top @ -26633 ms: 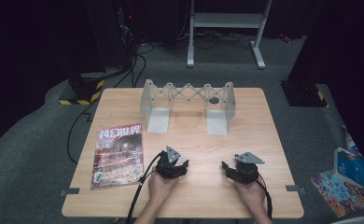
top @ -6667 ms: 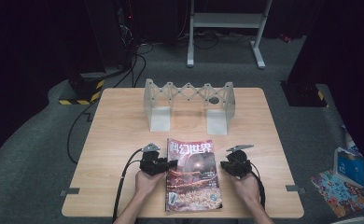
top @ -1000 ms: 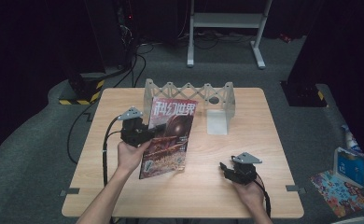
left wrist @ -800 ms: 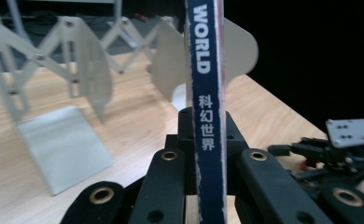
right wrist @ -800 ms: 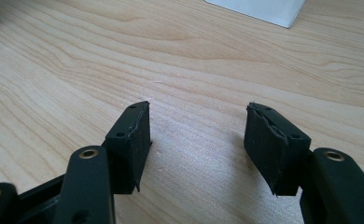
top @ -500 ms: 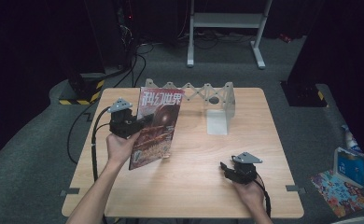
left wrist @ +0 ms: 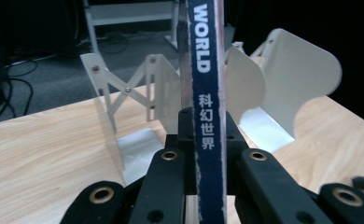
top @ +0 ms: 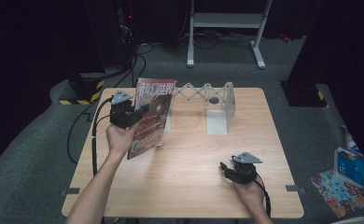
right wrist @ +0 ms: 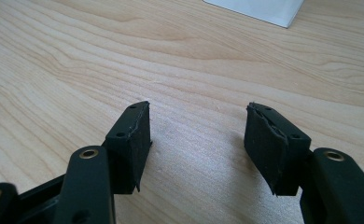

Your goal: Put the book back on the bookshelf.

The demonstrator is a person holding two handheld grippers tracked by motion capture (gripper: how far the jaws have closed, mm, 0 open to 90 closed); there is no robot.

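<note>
Two grippers are recorded across three views.

High view: the left gripper (top: 132,114) is held raised over the left part of the wooden table (top: 185,186), its jaws clamped on a magazine (top: 151,116). The magazine is carried upright and slightly tilted, its top edge near the left end of a white folding rack (top: 208,95) that stands at the far side of the table. The right gripper (top: 224,167) is rested low on the table near the front right, well apart from the magazine, with its jaws apart.

Left gripper view: the magazine's dark blue spine (left wrist: 210,121) is seen standing vertically between the two black jaws, which are pressed against it from both sides. The rack's white plates (left wrist: 283,70) are seen just behind it.

Right gripper view: the right gripper (right wrist: 196,135) is seen with its jaws set wide apart over bare wood, nothing between them. A corner of the rack's white base plate (right wrist: 264,9) is seen at the upper edge.
</note>
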